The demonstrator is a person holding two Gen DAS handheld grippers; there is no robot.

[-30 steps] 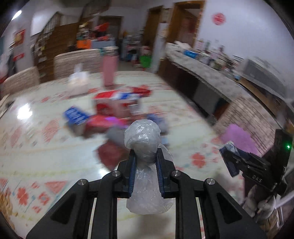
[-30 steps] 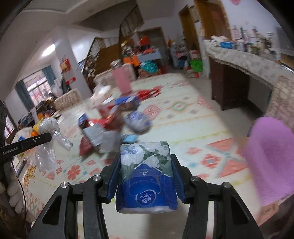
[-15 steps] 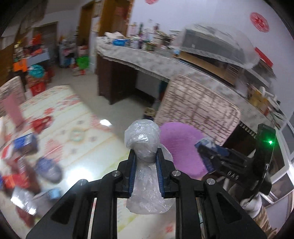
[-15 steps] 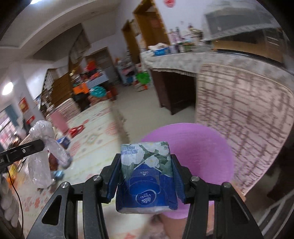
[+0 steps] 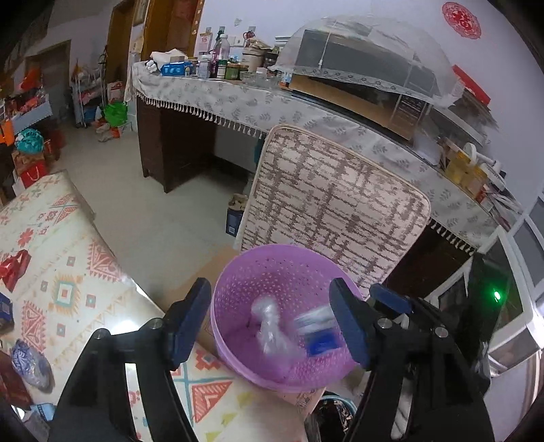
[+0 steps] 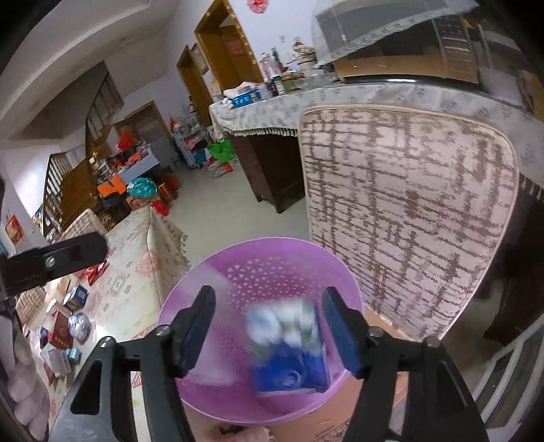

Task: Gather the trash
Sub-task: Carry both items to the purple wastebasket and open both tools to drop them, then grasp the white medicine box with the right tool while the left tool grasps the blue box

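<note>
Jaws of both grippers (image 5: pixel 270 319) (image 6: pixel 268 328) stand apart above the perforated purple plastic basket (image 5: pixel 238 272), crumpled clear plastic bag (image 5: pixel 272 326) and blue tissue pack (image 6: pixel 289 350) blurred inside; more litter (image 6: pixel 64 333) remains on the far-left patterned surface (image 5: pixel 61 272).

A lived-in home, seen in its combined dining and living room. A long sideboard (image 5: pixel 238 102) draped in a fringed, leaf-print cloth carries bottles and jars (image 5: pixel 221 63), a tissue box and a mesh food cover (image 5: pixel 367 57). An upholstered dining chair (image 5: pixel 333 210) stands beside a table (image 5: pixel 68 272) spread with a patterned cloth. Red paper-cut decorations (image 5: pixel 461 19) hang on the white wall. Wooden door frames (image 6: pixel 217 68) open to further rooms, and a wooden staircase (image 6: pixel 57 190) rises at the far side. Boxes, shopping bags (image 5: pixel 114 112) and gift packages (image 5: pixel 30 170) are piled on the tiled floor. A purple plastic basket (image 5: pixel 272 268) stands near the chair.
</note>
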